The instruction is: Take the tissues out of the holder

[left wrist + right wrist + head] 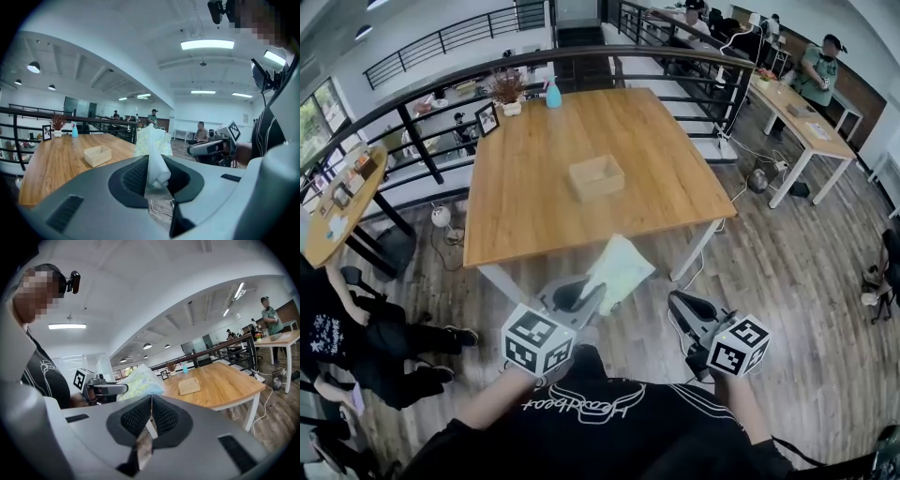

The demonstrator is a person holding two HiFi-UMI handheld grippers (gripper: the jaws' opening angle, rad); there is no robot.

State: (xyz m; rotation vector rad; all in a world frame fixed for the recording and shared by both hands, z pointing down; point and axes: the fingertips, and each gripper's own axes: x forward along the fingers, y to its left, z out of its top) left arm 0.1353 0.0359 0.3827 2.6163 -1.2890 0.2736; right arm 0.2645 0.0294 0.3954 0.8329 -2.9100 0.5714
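Head view: the holder sits mid-tabletop, looking empty; the tissues are out, held off the table's near edge. Left gripper view: the left gripper is clenched on them; right gripper view: the right gripper is closed on nothing; the task looks essentially done.

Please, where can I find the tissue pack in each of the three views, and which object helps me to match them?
Head view: tissue pack low centre, before the table, in the left gripper.
Left gripper view: tissue pack at centre, pinched between the jaws.
Right gripper view: tissue pack left of centre.
Shared landmark: the wooden holder on the table.
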